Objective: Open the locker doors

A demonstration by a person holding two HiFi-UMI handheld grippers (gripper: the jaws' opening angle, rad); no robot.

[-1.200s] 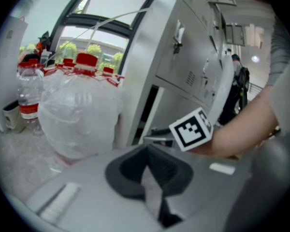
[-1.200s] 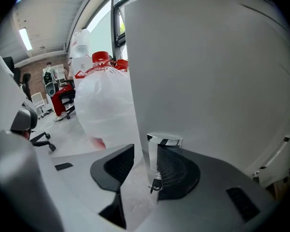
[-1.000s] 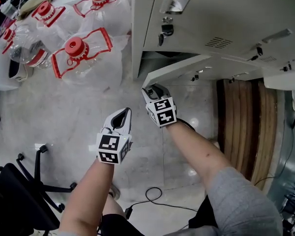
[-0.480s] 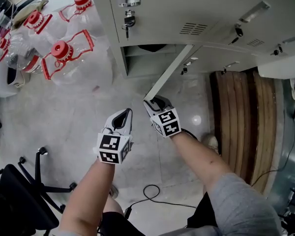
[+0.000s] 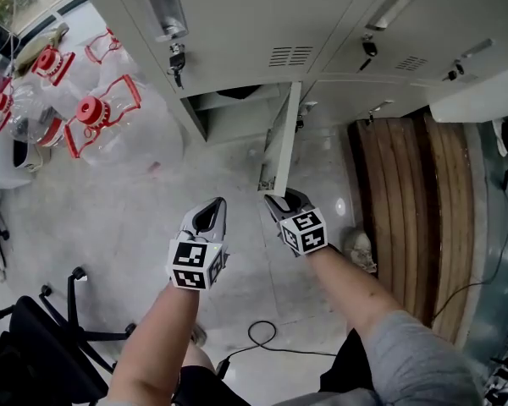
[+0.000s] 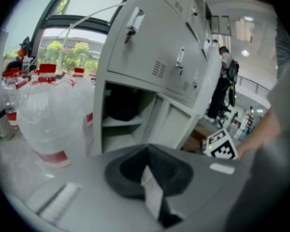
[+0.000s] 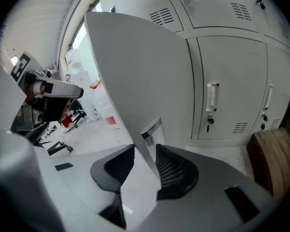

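The grey lockers [image 5: 262,24] fill the top of the head view. A bottom door [image 5: 281,146] stands swung out, edge-on to me, and the compartment [image 5: 233,112] behind it is exposed. My right gripper [image 5: 276,198] is shut on the free edge of this door [image 7: 145,81]; the panel runs between its dark pads [image 7: 174,170], close under the door's handle. Its jaws have just been opening a little with the door edge still between them. My left gripper [image 5: 210,208] hangs over the floor to the left, shut and holding nothing [image 6: 150,178].
Large water bottles [image 5: 93,112] with red caps stand left of the lockers. A wooden pallet [image 5: 398,201] lies on the right. An office chair base [image 5: 59,328] and a black cable [image 5: 262,345] lie near my feet. Closed doors [image 7: 227,91] flank the open one.
The bottom door has swung from a narrow angle to about square with the locker front, my right gripper moving along with its edge. My left gripper shifted slightly.
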